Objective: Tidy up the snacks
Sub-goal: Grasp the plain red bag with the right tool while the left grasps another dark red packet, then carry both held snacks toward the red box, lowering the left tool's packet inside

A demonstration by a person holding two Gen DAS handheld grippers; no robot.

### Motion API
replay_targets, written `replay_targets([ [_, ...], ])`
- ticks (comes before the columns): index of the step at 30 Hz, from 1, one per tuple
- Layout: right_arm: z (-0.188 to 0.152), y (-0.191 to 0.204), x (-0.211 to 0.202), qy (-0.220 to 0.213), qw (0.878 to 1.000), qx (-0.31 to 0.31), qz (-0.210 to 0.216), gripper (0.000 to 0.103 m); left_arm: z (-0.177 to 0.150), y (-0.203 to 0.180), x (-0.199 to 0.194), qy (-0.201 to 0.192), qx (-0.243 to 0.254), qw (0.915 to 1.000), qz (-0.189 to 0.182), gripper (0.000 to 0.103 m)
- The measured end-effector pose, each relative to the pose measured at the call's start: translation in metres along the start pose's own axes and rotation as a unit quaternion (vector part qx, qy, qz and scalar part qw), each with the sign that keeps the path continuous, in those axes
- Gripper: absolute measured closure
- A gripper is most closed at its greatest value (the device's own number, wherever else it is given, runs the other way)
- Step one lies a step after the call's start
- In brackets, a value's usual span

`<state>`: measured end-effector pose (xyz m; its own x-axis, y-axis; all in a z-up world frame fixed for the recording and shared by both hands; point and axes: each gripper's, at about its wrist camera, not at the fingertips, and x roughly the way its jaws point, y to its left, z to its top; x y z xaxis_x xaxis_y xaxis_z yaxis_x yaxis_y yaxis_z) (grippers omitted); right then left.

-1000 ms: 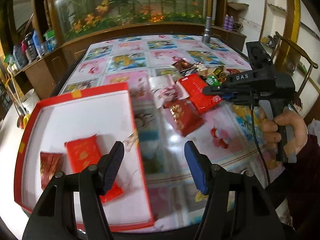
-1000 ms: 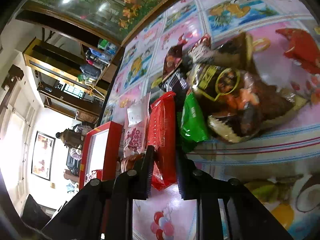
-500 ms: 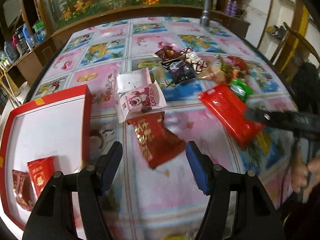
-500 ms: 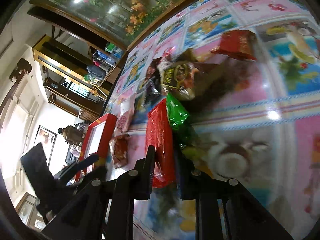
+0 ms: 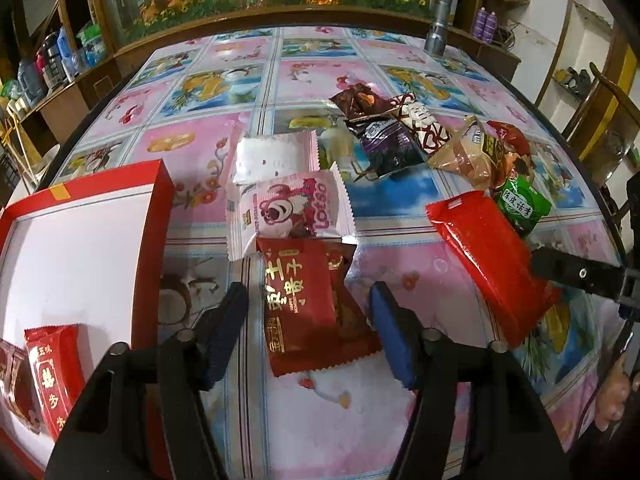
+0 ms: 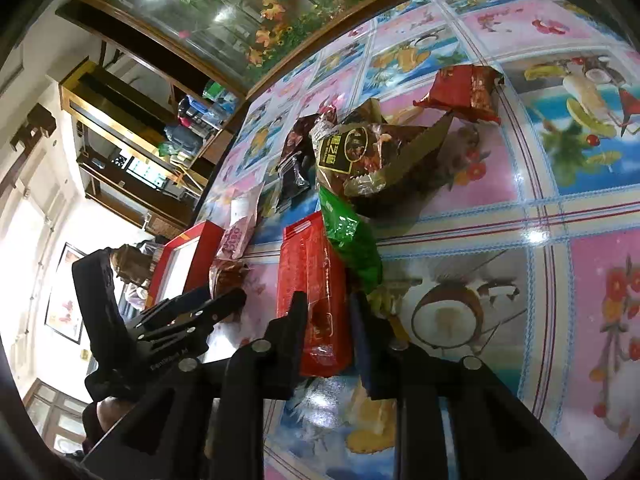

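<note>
We are pinching the long red snack pack (image 6: 312,292) in our right gripper (image 6: 326,320), while our left gripper (image 5: 308,328) is spreading its fingers around the dark red packet (image 5: 308,304) at 12 o'clock.

dim indoor light, ceiling glare on glossy tabletop (image 6: 534,236), fisheye-warped edges

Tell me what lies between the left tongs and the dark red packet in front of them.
Nothing visible. The left tongs are open, straddling the dark red packet on the table.
</note>
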<state>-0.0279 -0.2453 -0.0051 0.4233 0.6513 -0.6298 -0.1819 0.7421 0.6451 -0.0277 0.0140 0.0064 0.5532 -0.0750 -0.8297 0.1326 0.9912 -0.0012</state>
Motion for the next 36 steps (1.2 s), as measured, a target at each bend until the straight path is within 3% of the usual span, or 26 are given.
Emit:
replay_targets([
  [3, 0.000, -0.003, -0.003, -0.009, 1.000, 0.004, 0.001, 0.064, -0.001, -0.001, -0.002, -0.006, 0.010, 0.9999, -0.007, 0.060],
  [8, 0.000, -0.003, -0.003, -0.013, 1.000, 0.001, -0.006, 0.064, -0.006, 0.000, -0.008, -0.017, 0.009, 0.9994, -0.029, 0.069],
  [11, 0.000, 0.001, -0.003, -0.020, 0.999, -0.012, -0.024, 0.063, -0.014, -0.001, -0.014, -0.014, 0.014, 0.9990, -0.039, 0.070],
  [14, 0.000, 0.006, -0.003, -0.022, 0.999, -0.026, -0.032, 0.055, -0.023, -0.004, -0.021, -0.009, 0.020, 0.9984, -0.051, 0.070],
  [23, -0.007, 0.051, 0.018, -0.002, 0.984, -0.115, -0.137, 0.030, -0.040, -0.004, -0.035, 0.000, 0.025, 0.9969, -0.074, 0.072],
  [30, -0.024, 0.089, 0.055, 0.048, 0.936, -0.226, -0.266, 0.028, -0.047, 0.002, -0.039, -0.001, 0.016, 0.9965, -0.082, 0.072],
  [33, -0.024, 0.088, 0.054, 0.047, 0.938, -0.216, -0.265, 0.031, -0.049, 0.004, -0.043, -0.005, 0.015, 0.9961, -0.087, 0.072],
  [36, -0.023, 0.087, 0.048, 0.037, 0.940, -0.211, -0.265, 0.052, -0.050, 0.006, -0.048, -0.011, 0.015, 0.9959, -0.089, 0.072],
])
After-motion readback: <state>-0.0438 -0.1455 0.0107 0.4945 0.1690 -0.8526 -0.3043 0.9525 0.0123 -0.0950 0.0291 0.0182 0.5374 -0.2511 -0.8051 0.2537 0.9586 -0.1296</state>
